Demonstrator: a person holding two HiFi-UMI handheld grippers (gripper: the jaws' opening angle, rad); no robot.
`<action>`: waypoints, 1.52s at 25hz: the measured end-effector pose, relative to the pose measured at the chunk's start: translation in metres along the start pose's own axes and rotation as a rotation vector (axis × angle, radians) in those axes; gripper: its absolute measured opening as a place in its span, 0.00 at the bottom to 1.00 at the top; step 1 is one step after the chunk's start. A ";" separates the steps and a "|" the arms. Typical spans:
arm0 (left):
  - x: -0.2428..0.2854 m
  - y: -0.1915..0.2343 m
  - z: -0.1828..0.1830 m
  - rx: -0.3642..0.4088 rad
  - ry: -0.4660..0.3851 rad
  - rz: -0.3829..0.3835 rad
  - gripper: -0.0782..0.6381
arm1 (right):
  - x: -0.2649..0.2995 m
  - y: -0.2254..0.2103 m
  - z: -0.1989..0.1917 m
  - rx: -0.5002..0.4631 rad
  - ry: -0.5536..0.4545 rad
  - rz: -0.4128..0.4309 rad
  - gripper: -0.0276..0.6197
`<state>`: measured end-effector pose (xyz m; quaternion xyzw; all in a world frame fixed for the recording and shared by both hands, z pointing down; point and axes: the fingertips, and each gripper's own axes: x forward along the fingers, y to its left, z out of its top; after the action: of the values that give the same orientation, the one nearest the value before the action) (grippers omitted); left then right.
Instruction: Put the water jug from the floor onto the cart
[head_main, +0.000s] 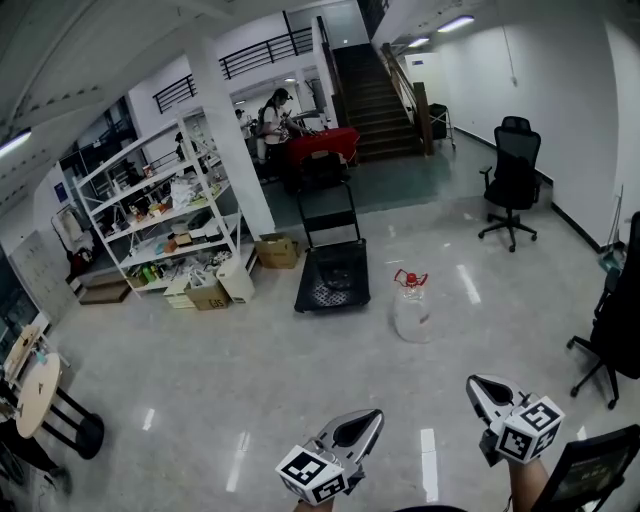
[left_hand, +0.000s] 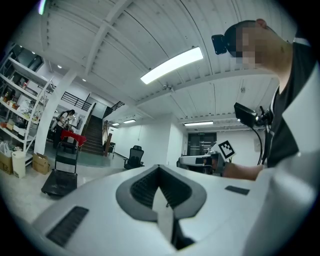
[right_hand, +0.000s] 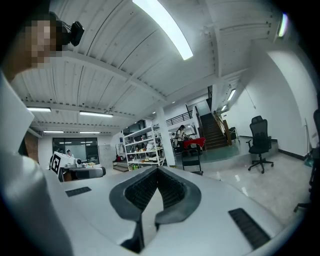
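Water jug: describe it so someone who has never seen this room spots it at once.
From the dark staircase at the back of the hall, come forward to the black flat platform cart. Just right of its near end stands the clear plastic water jug, upright and apart from the cart. Only it is see-through with a red cap and handle.

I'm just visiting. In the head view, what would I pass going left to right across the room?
table → shelf → cart → jug → chair
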<state>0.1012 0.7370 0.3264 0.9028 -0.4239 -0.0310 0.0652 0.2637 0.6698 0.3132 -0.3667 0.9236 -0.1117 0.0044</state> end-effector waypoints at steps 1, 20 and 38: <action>-0.002 0.005 0.000 -0.003 0.000 -0.009 0.11 | 0.005 0.003 0.000 -0.003 0.000 -0.004 0.05; 0.104 0.110 0.010 -0.059 -0.032 -0.175 0.11 | 0.129 -0.075 -0.006 0.027 0.023 -0.012 0.05; 0.344 0.221 0.036 -0.001 0.031 -0.094 0.11 | 0.268 -0.309 0.071 -0.014 0.001 0.093 0.05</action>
<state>0.1488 0.3293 0.3222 0.9221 -0.3799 -0.0204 0.0706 0.2833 0.2555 0.3289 -0.3233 0.9404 -0.1050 0.0068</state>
